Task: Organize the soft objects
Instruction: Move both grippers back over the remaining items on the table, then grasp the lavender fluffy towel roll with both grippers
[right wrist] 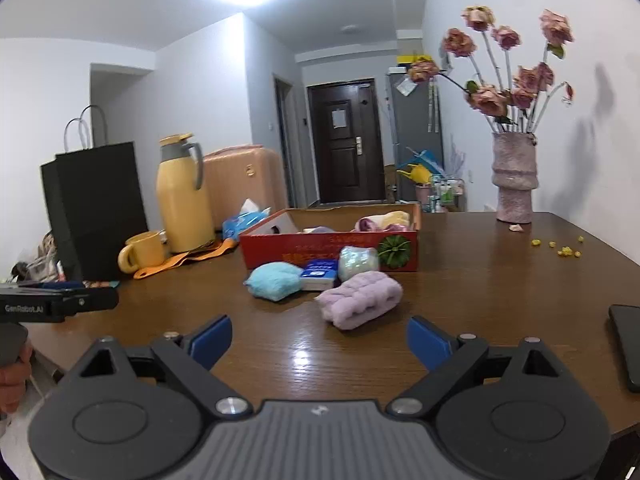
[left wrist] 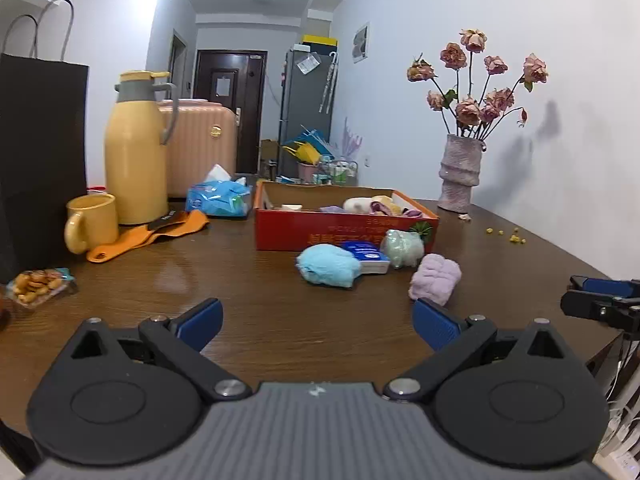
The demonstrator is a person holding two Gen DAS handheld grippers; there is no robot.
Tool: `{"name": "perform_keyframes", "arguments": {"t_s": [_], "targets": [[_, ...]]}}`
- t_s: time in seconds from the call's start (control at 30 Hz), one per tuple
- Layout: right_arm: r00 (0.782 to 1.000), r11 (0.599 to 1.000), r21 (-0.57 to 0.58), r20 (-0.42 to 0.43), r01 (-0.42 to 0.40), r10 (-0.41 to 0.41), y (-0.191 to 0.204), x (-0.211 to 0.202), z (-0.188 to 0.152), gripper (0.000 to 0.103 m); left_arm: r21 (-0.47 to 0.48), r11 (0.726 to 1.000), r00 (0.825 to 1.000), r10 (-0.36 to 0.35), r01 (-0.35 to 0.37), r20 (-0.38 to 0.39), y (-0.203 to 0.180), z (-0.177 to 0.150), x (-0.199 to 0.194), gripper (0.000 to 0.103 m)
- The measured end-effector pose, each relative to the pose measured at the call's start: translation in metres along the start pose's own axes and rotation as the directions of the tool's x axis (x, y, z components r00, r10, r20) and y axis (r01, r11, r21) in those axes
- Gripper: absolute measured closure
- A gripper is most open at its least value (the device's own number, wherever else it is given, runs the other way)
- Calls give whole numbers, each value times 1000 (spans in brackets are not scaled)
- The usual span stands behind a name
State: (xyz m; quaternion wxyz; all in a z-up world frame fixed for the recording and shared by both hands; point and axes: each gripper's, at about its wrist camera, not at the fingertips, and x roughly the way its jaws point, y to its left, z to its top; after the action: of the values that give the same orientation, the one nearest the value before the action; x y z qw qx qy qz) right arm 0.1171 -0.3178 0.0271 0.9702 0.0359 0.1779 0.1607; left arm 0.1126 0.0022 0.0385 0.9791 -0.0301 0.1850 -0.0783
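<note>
A red cardboard box [left wrist: 344, 234] [right wrist: 332, 250] stands mid-table with several rolled soft cloths inside. In front of it lie a light blue soft bundle [left wrist: 329, 266] [right wrist: 274, 281], a pale green bundle [left wrist: 402, 249] [right wrist: 357, 262] and a lilac rolled towel [left wrist: 435, 279] [right wrist: 361, 299]. A blue and white tissue pack [left wrist: 368, 258] [right wrist: 319, 274] lies between the blue and green bundles. My left gripper [left wrist: 318, 322] is open and empty, short of the bundles. My right gripper [right wrist: 319, 339] is open and empty, just before the lilac towel.
On the brown table [left wrist: 248, 280] stand a yellow thermos [left wrist: 134, 152], yellow mug [left wrist: 90, 222], black paper bag [left wrist: 40, 160], orange strap [left wrist: 148, 234], snack pack [left wrist: 38, 284], blue wipes pack [left wrist: 218, 198] and a vase of roses [left wrist: 460, 172]. A black phone [right wrist: 628, 344] lies at right.
</note>
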Motion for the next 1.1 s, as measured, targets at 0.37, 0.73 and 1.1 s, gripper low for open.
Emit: {"name": "perform_keyframes", "arguments": {"t_s": [0.37,0.73,1.1], "targets": [[995,997,56,-85,48,-43,-64,97,28,20,-60,994,980,-102,93,-170,-46,7,104,0],[962,989,115,-244,-97,122,-112,241,55,49,-296,931,892,-310,214,-328,-74,21,228,51],[964,954,295,-237,-46,120,-89,181,8,80,-406,897,873,-331,173,-358,-36,5,223,83]]}}
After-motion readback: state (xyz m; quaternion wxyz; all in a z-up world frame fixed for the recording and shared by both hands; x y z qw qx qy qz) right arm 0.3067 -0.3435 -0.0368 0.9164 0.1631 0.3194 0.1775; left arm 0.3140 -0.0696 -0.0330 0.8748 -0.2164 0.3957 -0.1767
